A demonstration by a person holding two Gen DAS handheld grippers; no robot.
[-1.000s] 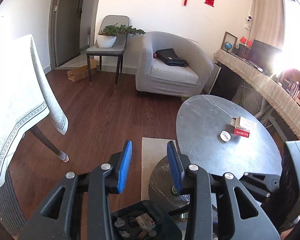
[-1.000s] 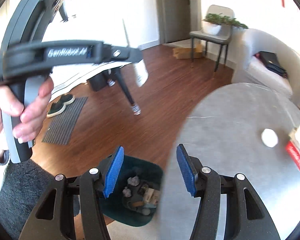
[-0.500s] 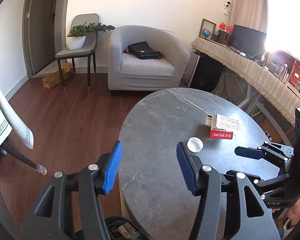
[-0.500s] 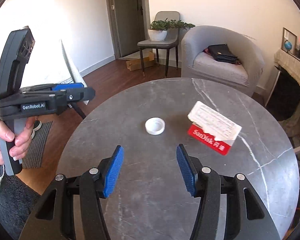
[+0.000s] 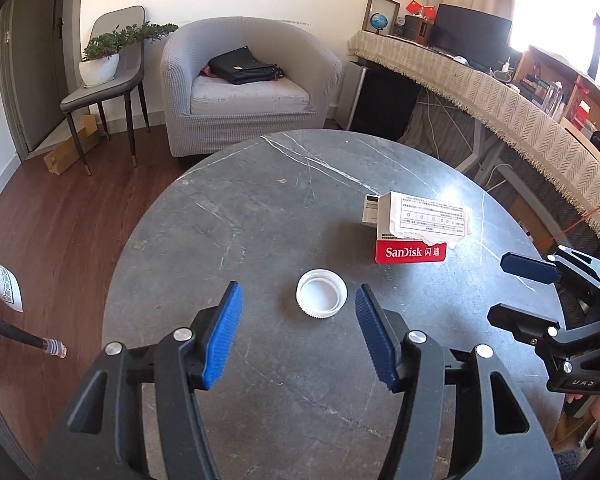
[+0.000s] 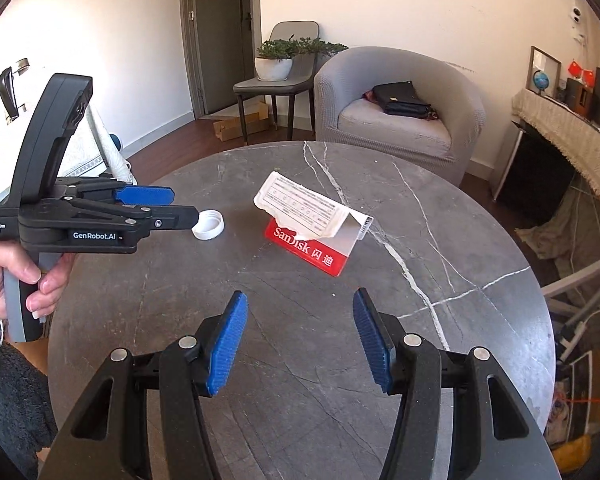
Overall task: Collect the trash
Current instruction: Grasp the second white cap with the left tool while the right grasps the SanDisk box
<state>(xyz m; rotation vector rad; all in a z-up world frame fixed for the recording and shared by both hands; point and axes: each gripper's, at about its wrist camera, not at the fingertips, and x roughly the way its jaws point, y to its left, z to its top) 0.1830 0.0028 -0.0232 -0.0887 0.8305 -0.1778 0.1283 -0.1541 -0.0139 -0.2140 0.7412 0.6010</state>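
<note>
You are holding the left hand-held gripper (image 5: 299, 314) over the near part of the round grey marble worktop (image 5: 236, 240), its blue pads (image 5: 222, 340) spread wide and gripping nothing. The white bottle cap (image 5: 321, 293) is lying open side up on the worktop, just ahead of the gap between those pads and clear of both. In the right wrist view the same cap (image 6: 208, 224) is sitting at the tip of your left hand-held gripper (image 6: 180, 208), toward the worktop's left edge; whether the tip is touching the cap cannot be told from that angle.

You are holding the right hand-held gripper (image 6: 300, 320) above the near edge of the worktop, pads (image 6: 226, 344) likewise spread apart and empty. Its fingers are showing at the right edge of the worktop in the left wrist view (image 5: 528, 292), also parted.

The torn SanDisk package (image 6: 312, 226), white card over a red printed strip, is resting near the middle of the worktop, propped at a tilt with its white panel raised. It is lying ahead of the right hand-held gripper and well apart from its pads. In the left wrist view the package (image 5: 416, 228) is lying beyond and to the right of the cap, near it but not touching.

A grey armchair (image 5: 244, 84) carrying a black bag (image 5: 240, 66) is standing beyond the worktop's far edge.
</note>
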